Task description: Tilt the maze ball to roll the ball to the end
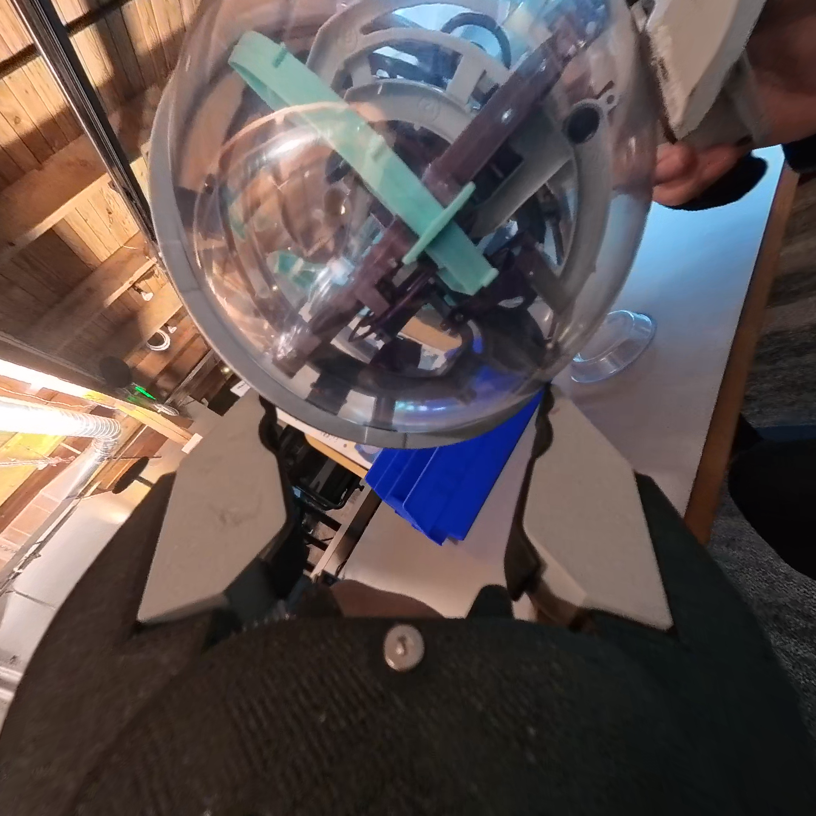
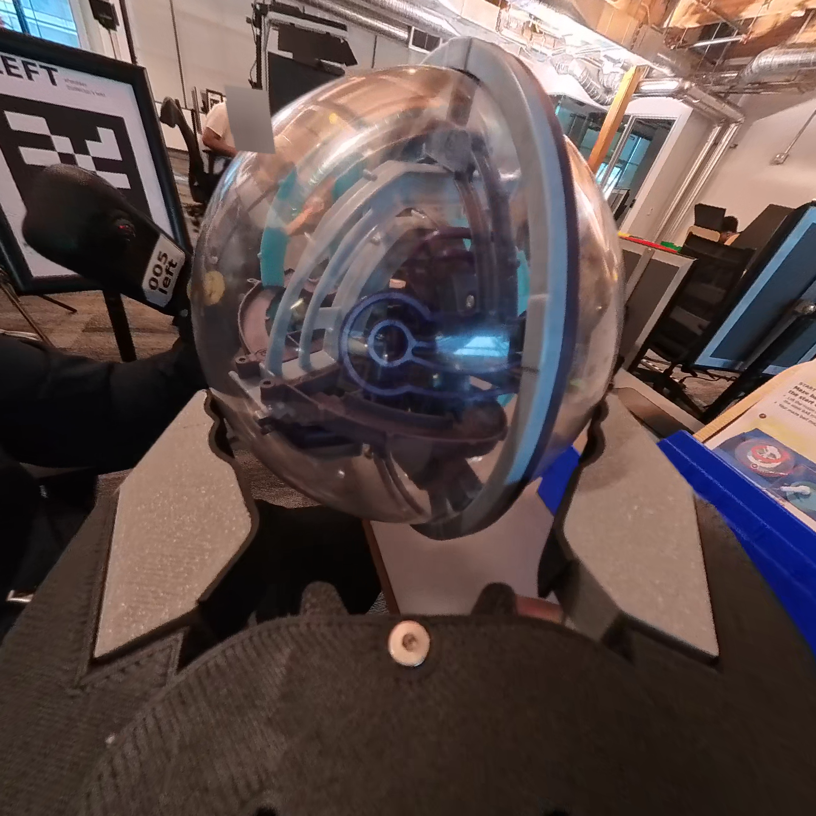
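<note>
So the maze ball (image 2: pixel 410 300) is up off the desk (image 1: pixel 689 309), pinched between both: left hand-held gripper (image 1: pixel 404 424) and right hand-held gripper (image 2: pixel 406 424) each clamp its underside, grey seam ring (image 2: pixel 541 265) running roughly upright. Can't spot the little ball inside.

A blue plastic bin (image 2: pixel 746 499) sits on the white wood-edged table (image 1: pixel 689 309), holding a printed instruction sheet (image 2: pixel 768 441). A clear plastic ring stand (image 1: pixel 611 353) rests on the tabletop nearby.
</note>
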Demonstrator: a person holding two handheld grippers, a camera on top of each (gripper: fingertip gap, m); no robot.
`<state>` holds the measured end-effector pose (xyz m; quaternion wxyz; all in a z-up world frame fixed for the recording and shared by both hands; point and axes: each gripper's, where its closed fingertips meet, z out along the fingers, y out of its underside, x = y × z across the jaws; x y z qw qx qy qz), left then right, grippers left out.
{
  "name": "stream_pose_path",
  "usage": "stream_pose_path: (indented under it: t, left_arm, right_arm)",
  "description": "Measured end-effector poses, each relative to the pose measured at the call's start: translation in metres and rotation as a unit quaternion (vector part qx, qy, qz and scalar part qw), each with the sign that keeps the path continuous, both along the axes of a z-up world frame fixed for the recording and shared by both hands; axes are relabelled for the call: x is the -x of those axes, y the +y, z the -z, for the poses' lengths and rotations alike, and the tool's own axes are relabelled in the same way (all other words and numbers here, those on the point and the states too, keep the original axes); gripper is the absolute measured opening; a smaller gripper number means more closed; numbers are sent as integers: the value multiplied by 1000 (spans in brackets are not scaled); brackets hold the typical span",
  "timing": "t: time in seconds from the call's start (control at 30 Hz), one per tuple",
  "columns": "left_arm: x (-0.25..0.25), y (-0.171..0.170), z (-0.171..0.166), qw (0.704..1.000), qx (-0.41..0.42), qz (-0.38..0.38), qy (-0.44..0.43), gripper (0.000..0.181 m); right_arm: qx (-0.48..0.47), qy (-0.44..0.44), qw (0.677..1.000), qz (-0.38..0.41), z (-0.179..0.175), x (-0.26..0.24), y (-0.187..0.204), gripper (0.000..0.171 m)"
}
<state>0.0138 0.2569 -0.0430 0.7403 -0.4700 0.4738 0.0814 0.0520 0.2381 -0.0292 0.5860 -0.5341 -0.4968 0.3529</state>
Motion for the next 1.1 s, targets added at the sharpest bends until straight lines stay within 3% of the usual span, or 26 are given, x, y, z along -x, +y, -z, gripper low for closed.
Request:
stream_pose_path:
  t: [0.83, 0.9, 1.1]
  left_arm:
    - [-8, -14, 1, 999, 12, 40, -5, 117]
    - [-10, -14, 6, 996, 56, 61, -17, 118]
    - [-4, 4, 31, 973, 203, 100, -48, 121]
  right_arm:
    - [-127, -18, 992, 12, -7, -5, -15, 155]
    - [-109, -30, 993, 16, -2, -6, -11, 155]
    - [106, -48, 993, 0, 33, 1, 20, 155]
